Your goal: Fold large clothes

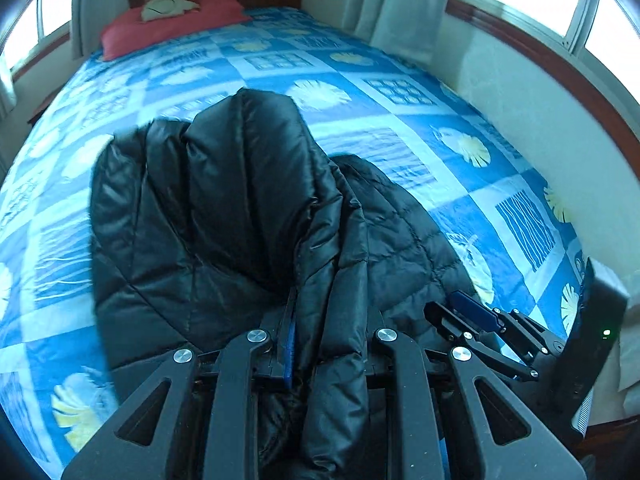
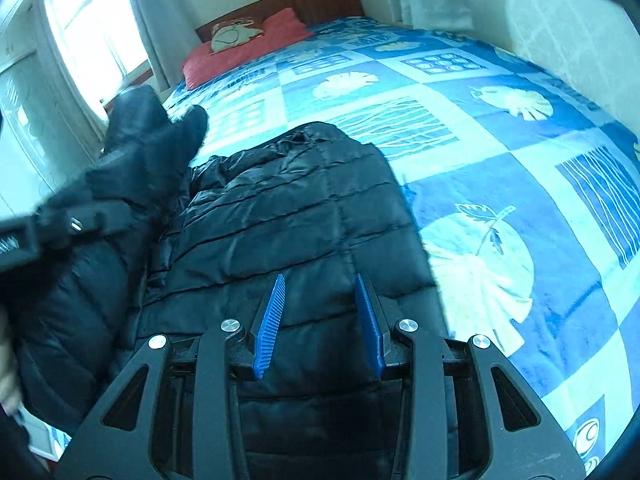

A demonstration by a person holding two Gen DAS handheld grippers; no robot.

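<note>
Black quilted puffer jacket [image 2: 304, 208] on a blue patterned bed [image 2: 520, 184].
Left claw [image 1: 328, 320] clenches a raised jacket fold; right claw [image 2: 320, 312] hovers released, seemingly just above it.

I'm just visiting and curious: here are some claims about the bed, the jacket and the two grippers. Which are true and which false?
1. The left gripper is shut on the black jacket. True.
2. The right gripper pinches the jacket. False: its jaws stand apart above the fabric.
3. The jacket lies on a blue patterned bedspread. True.
4. The pillow at the headboard is green. False: it is red.
5. All of the jacket lies flat. False: the left gripper holds part of it raised.
</note>
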